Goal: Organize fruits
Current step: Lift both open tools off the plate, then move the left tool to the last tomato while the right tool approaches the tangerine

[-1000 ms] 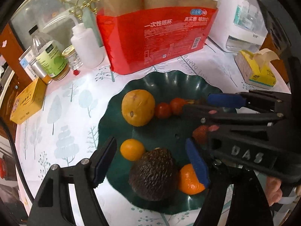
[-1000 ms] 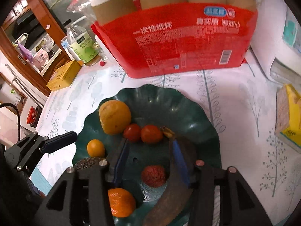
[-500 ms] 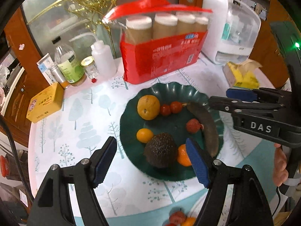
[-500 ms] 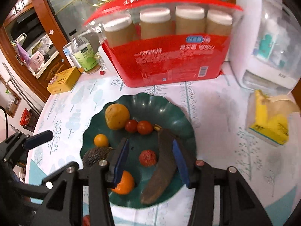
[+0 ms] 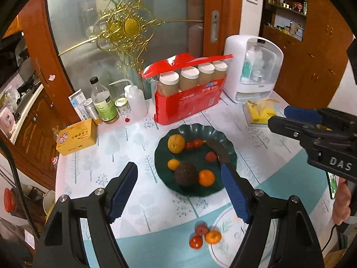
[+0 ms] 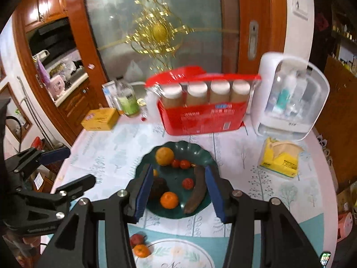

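Fruits fill the dark green scalloped plate point(image 5: 229, 149) on the tree-print tablecloth point(image 5: 125, 138): a large orange point(image 5: 176, 143), two cherry tomatoes point(image 5: 193, 144), a blackened banana point(image 5: 219, 153), a dark avocado point(image 5: 185, 174) and a tangerine point(image 5: 206, 177). Three small fruits point(image 5: 204, 236) lie apart near the table's front edge. Left gripper point(image 5: 178, 192) and right gripper point(image 6: 178, 189) hang above, both spread wide and empty, before a red pack of paper cups point(image 5: 189, 102)

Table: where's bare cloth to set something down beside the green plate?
Free: the cloth left of the green plate, up to the yellow box, and the patch between plate and tissue pack. Crowded: the back edge, with bottles and red cup pack.
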{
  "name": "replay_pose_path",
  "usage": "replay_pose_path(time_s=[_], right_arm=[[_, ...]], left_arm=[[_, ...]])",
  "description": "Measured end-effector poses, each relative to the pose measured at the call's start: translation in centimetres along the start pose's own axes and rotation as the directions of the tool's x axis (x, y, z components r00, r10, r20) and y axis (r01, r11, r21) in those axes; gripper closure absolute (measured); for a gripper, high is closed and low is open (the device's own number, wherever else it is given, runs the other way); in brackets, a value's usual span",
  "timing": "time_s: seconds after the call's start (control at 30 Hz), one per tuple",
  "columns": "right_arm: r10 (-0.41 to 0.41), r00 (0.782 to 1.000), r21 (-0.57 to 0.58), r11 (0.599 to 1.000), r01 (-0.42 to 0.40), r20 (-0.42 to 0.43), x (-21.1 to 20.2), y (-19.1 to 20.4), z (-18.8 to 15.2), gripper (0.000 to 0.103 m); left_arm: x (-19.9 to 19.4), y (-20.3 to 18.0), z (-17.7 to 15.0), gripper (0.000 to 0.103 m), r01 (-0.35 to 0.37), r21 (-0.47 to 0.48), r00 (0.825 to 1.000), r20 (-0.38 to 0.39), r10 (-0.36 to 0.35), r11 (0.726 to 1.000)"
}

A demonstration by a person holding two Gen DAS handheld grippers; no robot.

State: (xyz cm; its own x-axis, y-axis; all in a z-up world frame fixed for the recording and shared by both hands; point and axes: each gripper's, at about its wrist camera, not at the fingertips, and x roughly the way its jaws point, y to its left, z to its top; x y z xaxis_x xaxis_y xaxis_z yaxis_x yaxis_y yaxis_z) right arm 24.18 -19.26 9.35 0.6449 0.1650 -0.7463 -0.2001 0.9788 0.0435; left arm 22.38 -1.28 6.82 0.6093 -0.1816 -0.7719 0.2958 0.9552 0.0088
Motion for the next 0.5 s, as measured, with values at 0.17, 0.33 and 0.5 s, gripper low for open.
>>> replay_pose_path(time_s=[0.17, 0.33, 0.5], right_arm=[[-0.001, 1.000, -0.049, 0.999, 0.001, 0.013, -3.7, 2.4, -2.0, 0.054], [0.015, 1.000, -0.069, 0.998, -0.014, 0.011, -5.7, 4.0, -4.9, 0.054], [0.026, 0.999, -0.076, 0.997, -0.028, -0.022, -5.7, 4.7, -7.9, 0.054]], left_arm=[[-2.8, -0.5, -2.2, 0.027, 0.020, 0.007, 1.000, -0.001, -0.020, 1.000], [-4.2, -0.4, -5.1, 0.027, 0.040, -0.007, 0.999, -0.011, -0.040, 0.999], [-4.8, -0.4, -7.9, 0.027, 0.024, -0.005, 1.000, -0.009, -0.024, 1.000]])
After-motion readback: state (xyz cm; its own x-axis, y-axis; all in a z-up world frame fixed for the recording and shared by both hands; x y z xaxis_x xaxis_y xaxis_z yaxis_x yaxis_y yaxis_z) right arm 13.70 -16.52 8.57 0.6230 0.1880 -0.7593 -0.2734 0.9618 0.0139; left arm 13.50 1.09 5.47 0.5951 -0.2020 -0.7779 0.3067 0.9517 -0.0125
